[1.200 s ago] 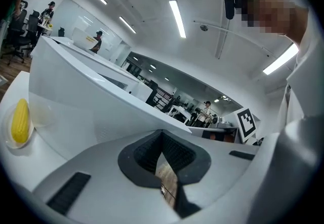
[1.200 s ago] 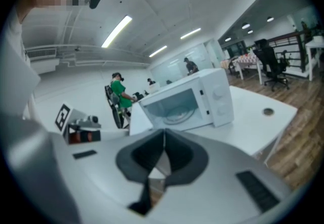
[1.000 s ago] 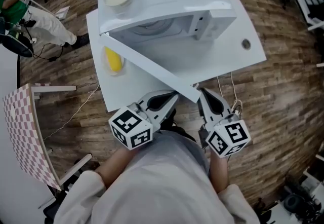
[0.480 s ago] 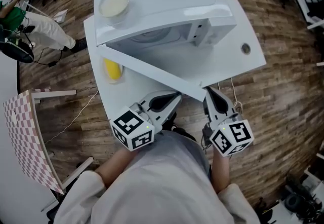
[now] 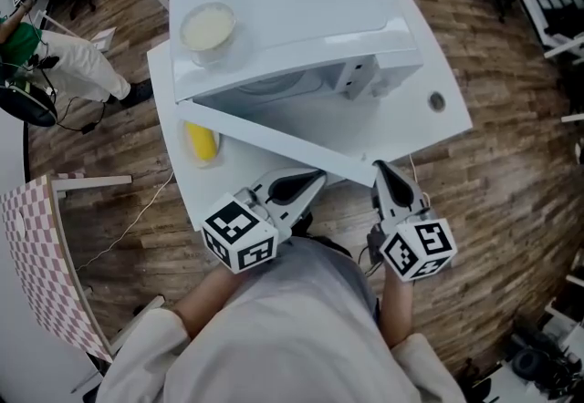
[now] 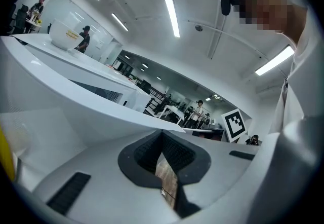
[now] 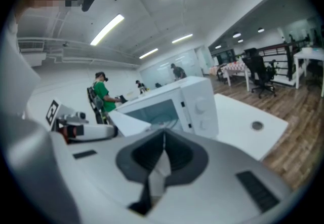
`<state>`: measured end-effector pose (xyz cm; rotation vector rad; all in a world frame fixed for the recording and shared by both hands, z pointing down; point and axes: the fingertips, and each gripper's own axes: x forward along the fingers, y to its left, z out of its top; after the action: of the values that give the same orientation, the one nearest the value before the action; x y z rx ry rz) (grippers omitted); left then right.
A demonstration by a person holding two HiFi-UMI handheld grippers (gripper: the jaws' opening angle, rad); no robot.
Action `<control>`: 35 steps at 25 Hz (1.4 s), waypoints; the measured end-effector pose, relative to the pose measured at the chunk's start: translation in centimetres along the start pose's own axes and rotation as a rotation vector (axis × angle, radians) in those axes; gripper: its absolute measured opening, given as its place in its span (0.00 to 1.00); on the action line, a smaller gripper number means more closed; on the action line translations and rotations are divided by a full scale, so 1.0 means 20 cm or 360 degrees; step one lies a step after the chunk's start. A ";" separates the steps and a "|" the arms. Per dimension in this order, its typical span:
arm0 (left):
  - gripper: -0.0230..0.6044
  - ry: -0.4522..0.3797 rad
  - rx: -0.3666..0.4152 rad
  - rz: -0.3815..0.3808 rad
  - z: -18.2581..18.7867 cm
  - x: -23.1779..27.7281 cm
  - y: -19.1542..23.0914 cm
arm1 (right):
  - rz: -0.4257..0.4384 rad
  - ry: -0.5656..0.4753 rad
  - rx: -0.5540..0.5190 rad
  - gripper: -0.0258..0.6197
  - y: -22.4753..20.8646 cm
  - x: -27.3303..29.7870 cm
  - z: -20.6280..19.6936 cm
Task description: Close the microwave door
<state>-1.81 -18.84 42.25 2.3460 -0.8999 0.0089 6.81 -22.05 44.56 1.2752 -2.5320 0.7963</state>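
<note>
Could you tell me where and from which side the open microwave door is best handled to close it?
Probably its free end, farthest from the hinge, where the right gripper is. The door stands swung out towards the person, so push its outer face from the person's side; no handle shows to pinch.

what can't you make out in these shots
Microwave inside: head view, its own top hides most of it.
Yellow thing: small in head view, cut off at the left gripper view's edge; what it is, unclear.
Right claw touching the door: head view too small, right gripper view blurred.
</note>
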 end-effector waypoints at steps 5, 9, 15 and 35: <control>0.06 0.0005 0.0018 -0.0063 0.02 0.02 0.02 | -0.0071 -0.0012 -0.0022 0.08 -0.04 0.04 0.01; 0.06 0.0004 0.0027 -0.0112 0.03 0.01 0.02 | -0.0126 0.0000 -0.0036 0.08 -0.06 0.04 0.03; 0.06 0.0020 0.0091 -0.0140 0.04 0.02 0.03 | -0.0129 -0.0011 0.0049 0.08 -0.08 0.06 0.04; 0.06 -0.0059 0.0020 -0.0148 0.14 0.05 0.07 | -0.0027 0.0028 0.0116 0.08 -0.14 0.13 0.05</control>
<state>-2.45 -21.73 40.89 2.4045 -0.8092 -0.0672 7.57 -25.80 45.83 1.3039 -2.4965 0.8999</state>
